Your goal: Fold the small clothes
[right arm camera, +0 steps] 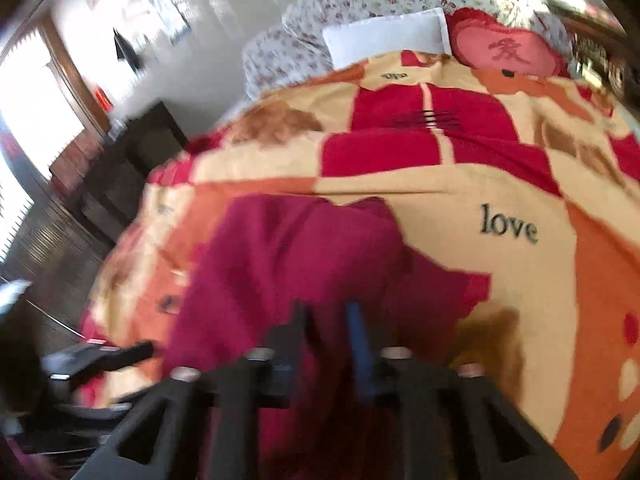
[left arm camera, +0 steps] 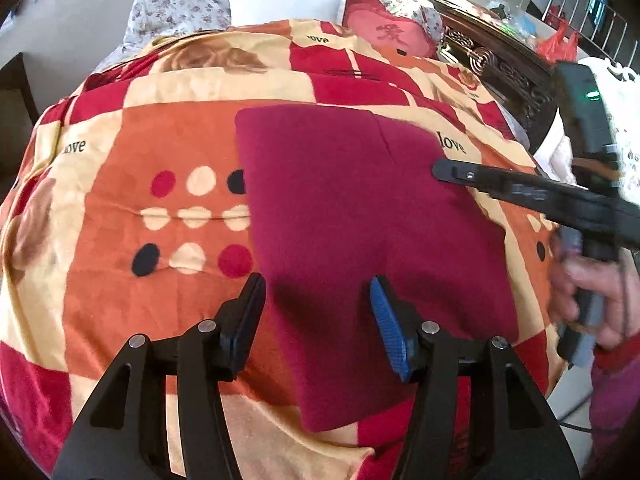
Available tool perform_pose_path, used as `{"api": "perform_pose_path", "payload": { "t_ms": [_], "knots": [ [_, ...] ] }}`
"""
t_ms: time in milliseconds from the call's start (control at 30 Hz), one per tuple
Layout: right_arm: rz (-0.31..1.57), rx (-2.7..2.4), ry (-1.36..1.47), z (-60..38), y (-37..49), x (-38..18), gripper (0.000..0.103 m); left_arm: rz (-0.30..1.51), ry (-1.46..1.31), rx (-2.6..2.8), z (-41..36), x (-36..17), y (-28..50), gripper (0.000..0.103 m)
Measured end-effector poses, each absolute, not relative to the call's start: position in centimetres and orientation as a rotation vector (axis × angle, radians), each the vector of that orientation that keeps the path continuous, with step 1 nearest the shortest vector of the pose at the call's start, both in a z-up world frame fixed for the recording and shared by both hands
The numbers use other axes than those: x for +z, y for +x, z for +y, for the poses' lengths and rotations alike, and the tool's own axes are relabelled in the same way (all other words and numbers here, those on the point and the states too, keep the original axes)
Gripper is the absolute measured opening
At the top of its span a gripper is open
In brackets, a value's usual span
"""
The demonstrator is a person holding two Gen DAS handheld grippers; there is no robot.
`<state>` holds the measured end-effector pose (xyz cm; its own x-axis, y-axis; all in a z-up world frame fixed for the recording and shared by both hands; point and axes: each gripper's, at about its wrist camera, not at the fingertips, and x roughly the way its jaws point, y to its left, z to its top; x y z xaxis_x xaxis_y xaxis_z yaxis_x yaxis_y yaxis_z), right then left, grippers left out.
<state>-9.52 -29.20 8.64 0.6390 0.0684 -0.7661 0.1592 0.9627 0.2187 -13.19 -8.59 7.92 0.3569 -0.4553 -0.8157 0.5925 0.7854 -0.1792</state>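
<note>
A maroon garment (left arm camera: pixel 360 208) lies flat on a patterned blanket (left arm camera: pixel 120 184), one seam running down from its far edge. My left gripper (left arm camera: pixel 318 284) hovers over the garment's near part, open, with nothing between its fingers. My right gripper (left arm camera: pixel 437 169) reaches in from the right, held by a hand (left arm camera: pixel 580 288), its tip at the garment's right edge. In the blurred right wrist view the right gripper (right arm camera: pixel 326 314) has its fingers close together with maroon garment (right arm camera: pixel 288 256) between them, so it looks shut on the cloth. The left gripper (right arm camera: pixel 136 350) shows at lower left.
A white pillow (left arm camera: pixel 286 2), a red heart cushion (left arm camera: pixel 390 34) and a floral quilt (left arm camera: pixel 192 4) lie at the head of the bed. A dark carved bed frame (left arm camera: pixel 492 64) runs along the right. A dark cabinet (right arm camera: pixel 132 152) stands left of the bed.
</note>
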Motion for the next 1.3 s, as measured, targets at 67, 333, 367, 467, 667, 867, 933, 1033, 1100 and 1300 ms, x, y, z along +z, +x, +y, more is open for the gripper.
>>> {"api": "perform_pose_path", "payload": {
  "t_ms": [67,333,367,467,667,867,933,1033,1100,1300],
  "knots": [
    [0.905,-0.082,0.265,-30.1,-8.5,7.5,0.009,0.988,0.147,-0.674,-8.5,8.1,-13.1,0.055],
    [0.878,-0.049,0.29,-29.7,-11.0,9.9,0.009,0.96,0.151,-0.64,-9.4,8.0,-12.7,0.055],
    [0.871,-0.037,0.28,-29.2,-11.4,10.4,0.01,0.957,0.159,-0.636,-9.5,7.8,-12.7,0.055],
    [0.853,0.032,0.232,-26.9,-13.2,12.2,0.012,0.954,0.16,-0.627,-9.7,7.5,-12.7,0.055],
    [0.902,0.106,0.242,-24.5,-15.0,10.1,0.012,0.943,0.146,-0.598,-9.8,7.4,-12.6,0.055],
    [0.957,0.068,0.248,-25.0,-16.3,7.0,0.012,0.925,0.168,-0.587,-10.1,7.7,-13.1,0.055],
    [0.947,0.065,0.248,-25.0,-16.7,6.7,0.012,0.92,0.175,-0.576,-10.2,7.8,-13.3,0.055],
    [0.928,0.067,0.258,-24.9,-17.1,7.0,0.012,0.917,0.187,-0.56,-10.2,7.8,-13.4,0.055],
    [0.909,0.072,0.267,-24.8,-17.4,7.6,0.012,0.915,0.194,-0.551,-10.3,7.9,-13.6,0.055],
    [0.8,0.012,0.234,-24.4,-18.0,11.0,0.029,0.873,0.171,-0.539,-10.1,9.3,-13.7,0.055]
  ]
}}
